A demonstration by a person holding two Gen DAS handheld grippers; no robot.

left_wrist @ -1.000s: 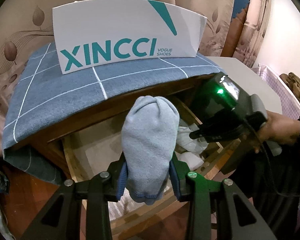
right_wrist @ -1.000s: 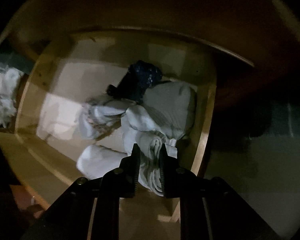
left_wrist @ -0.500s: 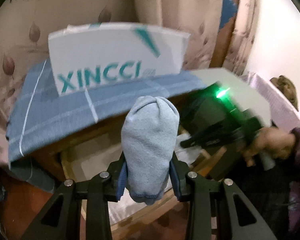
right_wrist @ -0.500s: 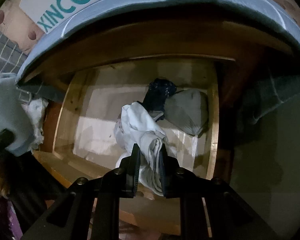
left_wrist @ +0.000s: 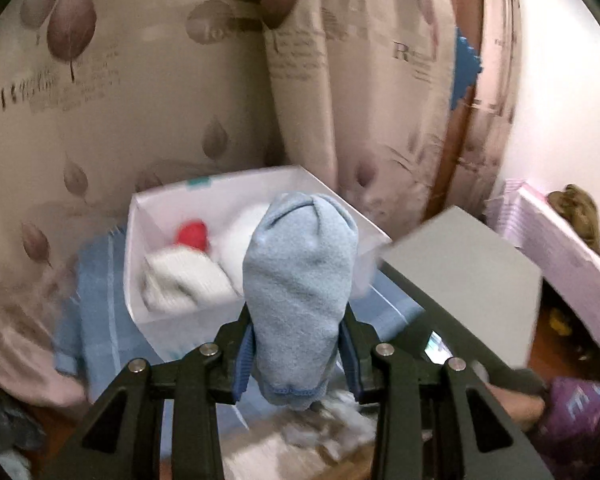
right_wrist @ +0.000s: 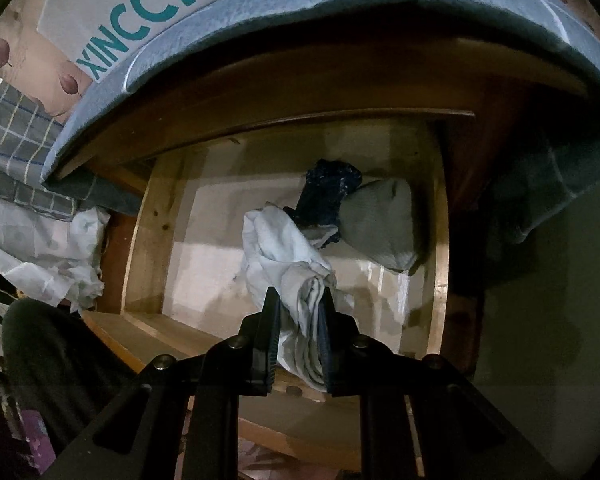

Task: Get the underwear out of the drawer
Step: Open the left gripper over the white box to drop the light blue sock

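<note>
My left gripper point(left_wrist: 298, 354) is shut on a light blue rolled garment point(left_wrist: 300, 280) and holds it up in front of the open white shoe box point(left_wrist: 156, 320), which holds white and red bundles. My right gripper point(right_wrist: 298, 320) is shut on a white crumpled garment point(right_wrist: 284, 256), lifted above the open wooden drawer point(right_wrist: 140, 240). A dark blue piece point(right_wrist: 328, 192) and a grey bundle point(right_wrist: 384, 224) lie in the drawer's far right corner.
The box stands on a blue checked cloth point(left_wrist: 96, 304) over the cabinet top; the cloth's edge point(right_wrist: 340, 0) overhangs the drawer. Leaf-print curtains point(left_wrist: 140, 80) hang behind. A grey board point(left_wrist: 472, 280) and pink box point(left_wrist: 560, 240) are to the right. White cloth point(right_wrist: 48, 256) lies left of the drawer.
My left gripper has risen with the blue garment, so it now looks into the shoe box from above. My right gripper has lifted the white garment up out of the drawer pile.
</note>
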